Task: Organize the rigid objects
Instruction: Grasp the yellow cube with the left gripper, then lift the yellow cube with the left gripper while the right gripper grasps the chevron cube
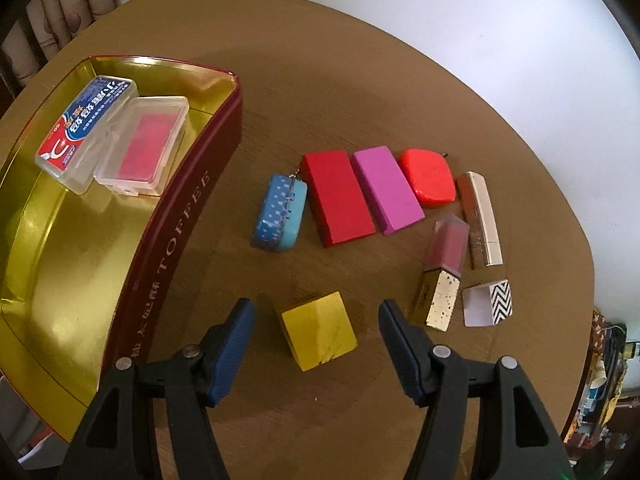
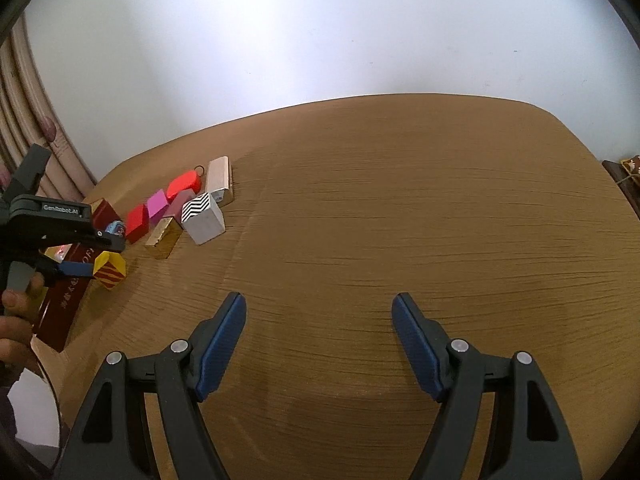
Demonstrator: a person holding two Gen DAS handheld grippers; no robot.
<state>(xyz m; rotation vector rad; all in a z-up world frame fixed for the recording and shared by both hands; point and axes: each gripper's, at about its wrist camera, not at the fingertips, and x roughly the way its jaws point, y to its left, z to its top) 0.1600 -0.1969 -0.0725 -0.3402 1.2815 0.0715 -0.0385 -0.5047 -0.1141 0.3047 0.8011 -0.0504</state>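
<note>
Hovering over the counter (image 1: 360, 92), your left gripper (image 1: 316, 320) gapes around the yellow block (image 1: 318, 330), pads clear of it. Your right gripper (image 2: 318, 312) hangs open and empty, well apart.

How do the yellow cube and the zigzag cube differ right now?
Colour: the yellow cube is yellow, with red stripes on one side in the right wrist view; the zigzag cube is white with one black-and-white chevron face.
Place: the yellow cube sits between the open left gripper's fingers, untouched; the zigzag cube lies beside the gold lipstick.
Shared: both rest on the table, outside the toffee tin.
</note>
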